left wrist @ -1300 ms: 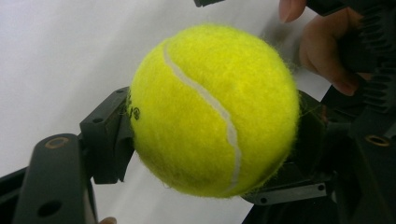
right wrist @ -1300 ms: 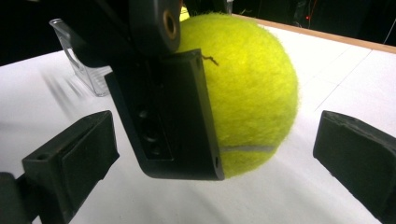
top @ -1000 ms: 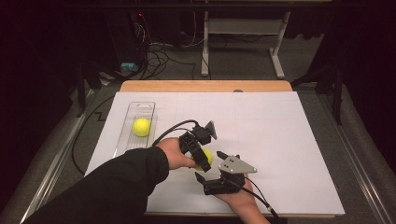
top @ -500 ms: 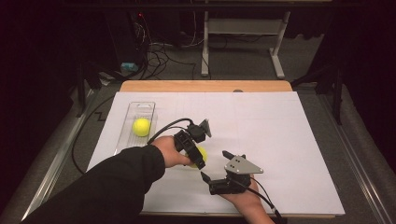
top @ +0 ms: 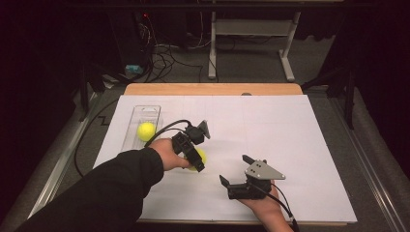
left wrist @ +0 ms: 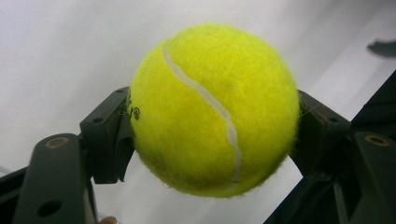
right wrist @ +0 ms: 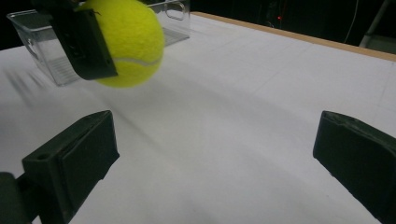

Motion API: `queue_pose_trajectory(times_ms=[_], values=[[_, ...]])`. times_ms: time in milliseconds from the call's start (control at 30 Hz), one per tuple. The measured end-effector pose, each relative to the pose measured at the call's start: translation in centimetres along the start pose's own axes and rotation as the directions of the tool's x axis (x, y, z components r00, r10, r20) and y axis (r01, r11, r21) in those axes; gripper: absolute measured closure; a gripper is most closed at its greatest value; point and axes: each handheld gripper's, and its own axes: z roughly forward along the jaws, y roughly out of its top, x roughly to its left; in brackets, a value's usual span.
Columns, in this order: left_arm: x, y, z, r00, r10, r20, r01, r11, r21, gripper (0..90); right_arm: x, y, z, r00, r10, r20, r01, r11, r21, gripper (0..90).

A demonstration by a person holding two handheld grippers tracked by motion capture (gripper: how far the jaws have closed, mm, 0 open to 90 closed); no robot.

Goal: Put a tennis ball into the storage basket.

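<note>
Left gripper (top: 197,162) pinching fuzzy yellow tennis ball (left wrist: 214,109) above white paper-covered table (top: 290,130), beside clear plastic tray (top: 151,112) holding second yellow ball (top: 146,131); right gripper (right wrist: 219,158) spread wide, nothing between its jaws.

the left gripper (top: 197,162) was closed around a yellow tennis ball (top: 199,157) above the white sheet (top: 290,145). the right gripper (top: 236,170) sat nearby with jaws spread apart. a second tennis ball (top: 146,131) lay inside the clear tray (top: 130,130) at the sheet's left edge.
</note>
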Motion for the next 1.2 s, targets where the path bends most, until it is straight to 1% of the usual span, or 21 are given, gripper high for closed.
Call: queue_pose_trajectory(times_ms=[167,333,467,500,733,833,900,1067,1167,1200], values=[[0.6,-0.6,-0.1,0.9999,-0.015,0.000,0.015,0.9999,0.001,26.8,-0.9,-0.4,-0.5,0.9995,-0.001,0.030,0.001,1.000,0.005,0.0],[1.1,-1.1,-0.1,0.9996,-0.028,-0.001,0.028,0.9996,0.006,26.8,-1.9,-0.9,-1.2,0.9977,0.014,0.066,-0.014,1.000,0.004,0.0],[1.4,-1.3,-0.3,0.9996,-0.027,0.000,0.027,0.9996,0.008,26.8,-3.0,-1.3,-2.0,0.9949,0.031,0.096,-0.031,1.000,-0.001,0.0],[1.4,-1.4,-0.3,0.9994,-0.035,0.002,0.035,0.9994,0.001,26.8,-3.1,-1.4,-2.1,0.9942,0.034,0.102,-0.034,0.999,-0.001,0.0],[1.7,-1.8,-0.6,0.9994,-0.036,-0.002,0.036,0.9993,0.007,26.8,-4.7,-1.9,-3.8,0.9861,0.061,0.155,-0.058,0.998,-0.018,0.0],[1.9,-1.9,-0.7,0.9990,-0.045,-0.002,0.045,0.9990,-0.002,26.8,-5.2,-2.1,-4.5,0.9822,0.071,0.174,-0.068,0.997,-0.024,0.0],[2.0,-2.0,-0.7,0.9989,-0.047,-0.005,0.047,0.9989,0.002,26.8,-5.6,-2.3,-4.9,0.9795,0.074,0.188,-0.070,0.997,-0.027,0.0],[1.9,-2.0,-0.7,0.9990,-0.045,-0.004,0.045,0.9990,0.002,26.8,-6.5,-2.8,-6.0,0.9729,0.094,0.211,-0.088,0.995,-0.036,0.0],[1.9,-1.9,-0.6,0.9991,-0.043,0.000,0.043,0.9990,0.008,26.8,-6.7,-3.0,-6.3,0.9711,0.098,0.217,-0.093,0.995,-0.034,0.0],[1.8,-1.8,-0.6,0.9991,-0.042,-0.006,0.042,0.9991,0.008,26.8,-6.7,-3.0,-6.4,0.9710,0.098,0.218,-0.093,0.995,-0.034,0.0]])
